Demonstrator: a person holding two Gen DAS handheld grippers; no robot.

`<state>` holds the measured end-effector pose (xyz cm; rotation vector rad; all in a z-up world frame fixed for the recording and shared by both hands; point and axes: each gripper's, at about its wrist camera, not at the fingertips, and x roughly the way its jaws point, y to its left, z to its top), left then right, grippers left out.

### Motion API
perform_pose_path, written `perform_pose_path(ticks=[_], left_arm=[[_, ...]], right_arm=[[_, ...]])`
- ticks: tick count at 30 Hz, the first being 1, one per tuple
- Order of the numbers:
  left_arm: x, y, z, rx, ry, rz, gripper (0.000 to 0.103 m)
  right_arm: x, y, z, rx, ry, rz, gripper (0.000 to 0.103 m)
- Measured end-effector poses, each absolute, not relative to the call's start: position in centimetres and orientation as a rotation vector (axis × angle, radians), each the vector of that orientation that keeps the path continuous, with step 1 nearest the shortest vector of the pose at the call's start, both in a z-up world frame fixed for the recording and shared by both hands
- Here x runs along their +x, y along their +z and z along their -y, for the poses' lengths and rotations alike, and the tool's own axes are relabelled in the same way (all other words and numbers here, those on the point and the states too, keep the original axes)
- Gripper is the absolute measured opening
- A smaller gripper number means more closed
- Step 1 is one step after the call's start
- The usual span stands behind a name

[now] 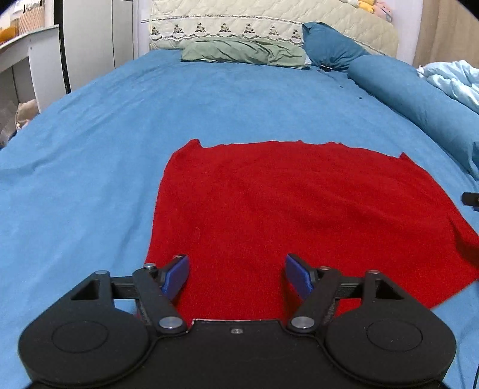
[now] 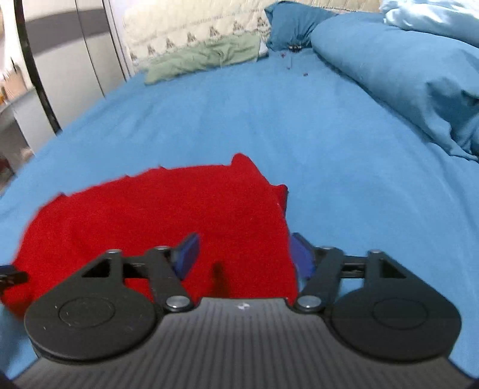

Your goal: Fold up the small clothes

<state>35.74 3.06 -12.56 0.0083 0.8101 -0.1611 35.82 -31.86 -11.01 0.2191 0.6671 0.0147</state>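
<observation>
Lying flat on the blue bedsheet [image 1: 119, 125], a red knitted garment [image 1: 299, 203] spreads out as a broad, roughly square shape, its far edge slightly ragged with a small raised corner at each end. From the right wrist view the same garment [image 2: 149, 215] fills the lower left of the picture, and a second layer of red fabric peeks out along its right edge.

Above the near edge of the cloth, the left gripper [image 1: 236, 276] hovers with its jaws spread wide. Both blue fingertips [image 1: 176, 275] stand well apart over the red fabric, nothing pinched between them. The right gripper [image 2: 247, 255] is likewise wide open over the garment's right border: one blue pad [image 2: 188, 254] sits over the red cloth, the other over the boundary where cloth meets sheet. It grips nothing. A dark crease or shadow marks the fabric between its fingers.

A small black part of the other gripper shows at the far right edge of the left view, near the cloth's right side.

Farther up the bed, a pale green pillow [image 1: 242, 52] lies against a cream quilted headboard cover [image 1: 227, 21] with an embroidered border. Beside it sits a dark teal pillow [image 1: 329, 45], and a long blue rolled duvet [image 2: 404, 74] runs down the right side. A lighter blue blanket [image 1: 455, 80] is bunched beyond it. White cabinets [image 1: 89, 36] stand to the left of the bed.
</observation>
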Motion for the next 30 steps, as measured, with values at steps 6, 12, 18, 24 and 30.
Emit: perform_pose_path(ticks=[6, 12, 18, 24, 30], left_arm=[[33.8, -9.1, -0.1, 0.033, -0.249, -0.728, 0.103], [36.0, -9.9, 4.3, 0.022, -0.274, -0.775, 0.103], [38.3, -12.7, 6.7, 0.024, -0.248, -0.809, 0.103], [40.6, -15.3, 7.8, 0.043, -0.208, -0.877, 0.103], [41.8, -16.1, 8.9, 0.109, -0.18, -0.91, 0.103]], right_arm=[[33.3, -9.7, 33.7, 0.126, 0.081, -0.741, 0.088], [31.8, -12.3, 34.2, 0.157, 0.096, -0.809, 0.089], [32.5, -15.8, 33.4, 0.165, 0.081, -0.821, 0.088], [32.3, -16.2, 31.6, 0.096, 0.124, -0.803, 0.054], [33.6, -15.2, 32.5, 0.28, 0.099, -0.868, 0.024]])
